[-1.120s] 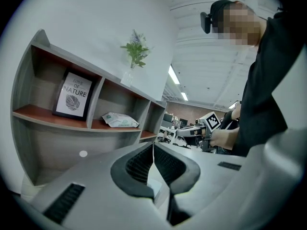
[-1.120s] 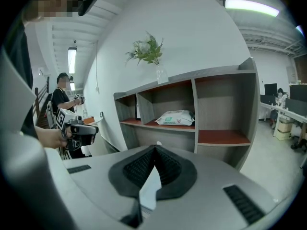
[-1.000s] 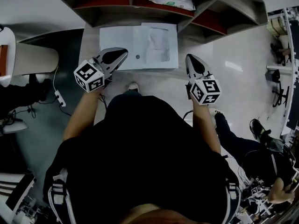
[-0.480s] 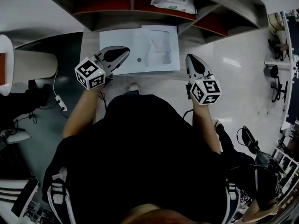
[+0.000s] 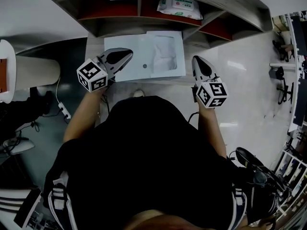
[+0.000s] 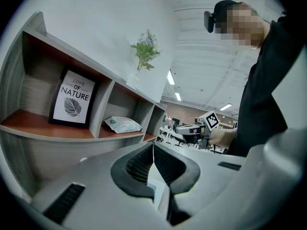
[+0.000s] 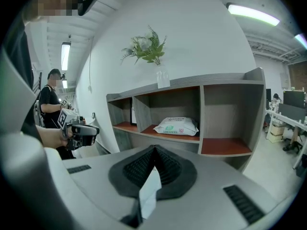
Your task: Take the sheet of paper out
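A white folder (image 5: pixel 144 55) lies open on the grey surface in front of the shelf, with a pale sheet (image 5: pixel 165 51) on its right half and a small snap button near its middle. My left gripper (image 5: pixel 125 55) hovers over the folder's left half, jaws shut with nothing between them; in its own view the pads meet at the left gripper (image 6: pixel 153 145) tip. My right gripper (image 5: pixel 196 61) hangs just right of the folder's edge, also shut and empty, its pads closed at the right gripper (image 7: pixel 154 148) tip.
A grey shelf unit (image 5: pixel 158 20) with red-brown boards stands behind the folder; it holds a wipes pack (image 5: pixel 179 4) and a framed print (image 6: pixel 74 98). A vase of greenery (image 7: pixel 156 56) sits on top. A power strip (image 5: pixel 61 110) lies on the floor at left.
The shelf and folder have slid slightly down the head view. Both grippers keep nearly the same places in the picture and stay shut.
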`<state>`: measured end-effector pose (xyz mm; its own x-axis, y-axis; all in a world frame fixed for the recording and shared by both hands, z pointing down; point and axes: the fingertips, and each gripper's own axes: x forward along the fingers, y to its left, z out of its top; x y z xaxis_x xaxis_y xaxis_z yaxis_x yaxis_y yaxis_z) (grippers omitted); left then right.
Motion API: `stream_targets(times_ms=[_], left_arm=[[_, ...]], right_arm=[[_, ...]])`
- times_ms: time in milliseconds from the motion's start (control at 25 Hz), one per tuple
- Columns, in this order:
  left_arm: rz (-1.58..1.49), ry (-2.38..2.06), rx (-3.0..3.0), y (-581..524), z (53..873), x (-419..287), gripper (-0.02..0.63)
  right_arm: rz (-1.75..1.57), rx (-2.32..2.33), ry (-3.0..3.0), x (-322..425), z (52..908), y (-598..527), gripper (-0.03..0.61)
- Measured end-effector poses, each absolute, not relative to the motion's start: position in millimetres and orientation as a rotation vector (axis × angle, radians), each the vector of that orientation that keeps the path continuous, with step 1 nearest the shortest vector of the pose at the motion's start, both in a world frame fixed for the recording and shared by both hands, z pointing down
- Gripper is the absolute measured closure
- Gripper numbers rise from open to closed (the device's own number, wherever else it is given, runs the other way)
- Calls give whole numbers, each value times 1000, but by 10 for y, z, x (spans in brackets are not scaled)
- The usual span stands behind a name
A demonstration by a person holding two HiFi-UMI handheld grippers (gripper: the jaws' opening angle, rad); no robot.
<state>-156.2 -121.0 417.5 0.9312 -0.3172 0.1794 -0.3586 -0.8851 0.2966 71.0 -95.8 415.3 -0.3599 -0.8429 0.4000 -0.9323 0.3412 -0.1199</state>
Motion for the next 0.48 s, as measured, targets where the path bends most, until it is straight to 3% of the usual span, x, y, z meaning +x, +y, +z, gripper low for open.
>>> stream_targets(times_ms=[480], left_arm=[[161, -436, 2774, -1226, 4140, -1716, 589]], right_arm=[[438, 1635, -2322, 562, 4002, -983, 565]])
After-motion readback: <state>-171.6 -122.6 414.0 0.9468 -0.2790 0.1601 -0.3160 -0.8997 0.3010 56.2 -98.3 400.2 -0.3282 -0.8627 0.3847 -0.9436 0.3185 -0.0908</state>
